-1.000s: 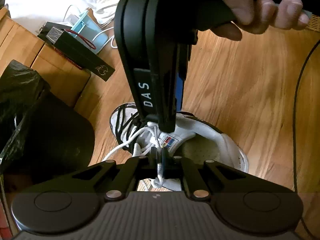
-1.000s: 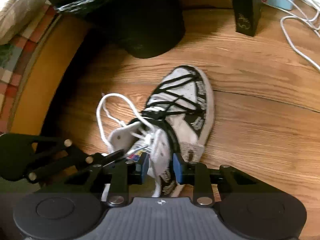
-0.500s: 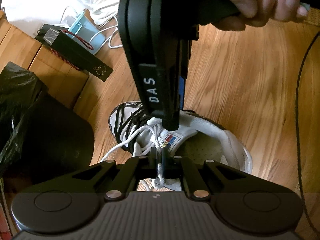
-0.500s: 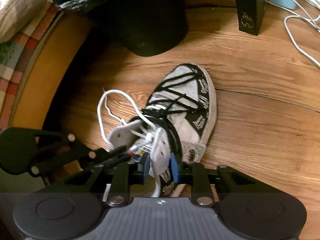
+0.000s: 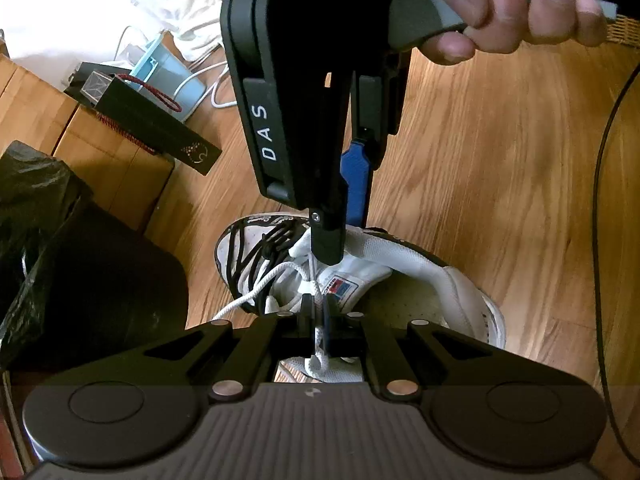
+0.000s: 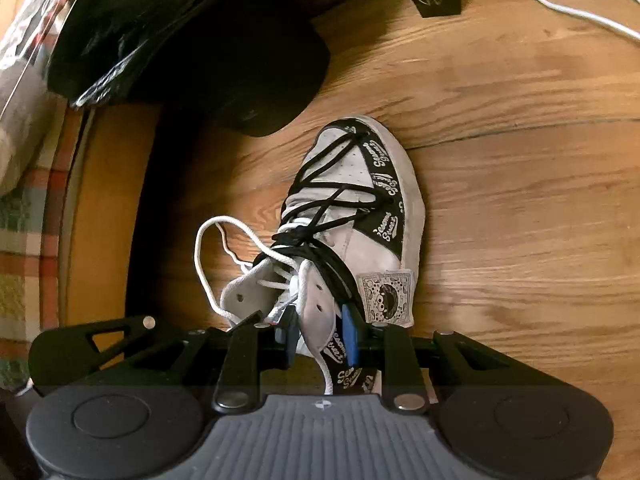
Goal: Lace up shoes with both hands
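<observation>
**Right gripper narrows onto the shoe's collar flap**

Narrower than a second ago, the right gripper (image 6: 320, 334) now pinches the white eyelet flap of the sneaker (image 6: 360, 216), which lies on the wooden floor (image 6: 520, 200). "Sesame Street" runs along its black trim. Left gripper (image 5: 316, 320), pressed together, pinches the white lace (image 5: 256, 288). "DAS" marks the right tool.

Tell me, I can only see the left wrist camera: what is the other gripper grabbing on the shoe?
Observer: The right gripper has the white leather eyelet flap of the black-and-white sneaker between its blue pads, and seems to be gripping it.
Operator: Is there anything fun on the shoe's far side?
Observer: Yes, a square grey patch with a cartoon face.
</observation>
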Motion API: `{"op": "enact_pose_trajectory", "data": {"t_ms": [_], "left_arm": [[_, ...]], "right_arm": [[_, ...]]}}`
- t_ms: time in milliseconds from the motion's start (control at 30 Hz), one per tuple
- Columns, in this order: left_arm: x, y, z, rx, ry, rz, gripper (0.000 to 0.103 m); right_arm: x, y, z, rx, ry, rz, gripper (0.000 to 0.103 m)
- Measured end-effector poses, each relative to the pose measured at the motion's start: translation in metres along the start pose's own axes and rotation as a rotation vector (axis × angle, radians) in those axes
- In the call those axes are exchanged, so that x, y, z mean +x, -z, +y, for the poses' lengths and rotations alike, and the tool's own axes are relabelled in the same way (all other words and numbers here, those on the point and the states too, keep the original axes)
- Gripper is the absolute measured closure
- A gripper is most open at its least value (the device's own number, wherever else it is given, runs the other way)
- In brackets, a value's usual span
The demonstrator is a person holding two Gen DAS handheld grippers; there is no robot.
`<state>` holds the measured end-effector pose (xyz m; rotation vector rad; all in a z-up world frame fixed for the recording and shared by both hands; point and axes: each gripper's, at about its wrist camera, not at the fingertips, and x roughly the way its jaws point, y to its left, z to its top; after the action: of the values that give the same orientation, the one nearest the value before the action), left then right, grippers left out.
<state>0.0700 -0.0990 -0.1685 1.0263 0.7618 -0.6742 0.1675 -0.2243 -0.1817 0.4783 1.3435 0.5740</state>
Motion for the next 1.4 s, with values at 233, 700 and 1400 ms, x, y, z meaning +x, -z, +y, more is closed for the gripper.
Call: {"op": "enact_pose_trajectory", "data": {"t_ms": [233,700,1400], "left_arm": [[0.001,0.000,0.002,-0.016,0.012,-0.004,0.099],[0.006,0.003,-0.014,0.139,-0.028,-0.012,0.099],[0.015,-0.002,-0.013,0.115,-0.037,-0.034,0.099]], "right_arm": [[0.000,0.000,0.002,-0.023,0.009,-0.001,0.077],[-0.002,0.002,0.006,-0.074,0.021,0.008,0.077],[-0.001,0.001,0.020,-0.137,0.061,0.011,0.077]]}}
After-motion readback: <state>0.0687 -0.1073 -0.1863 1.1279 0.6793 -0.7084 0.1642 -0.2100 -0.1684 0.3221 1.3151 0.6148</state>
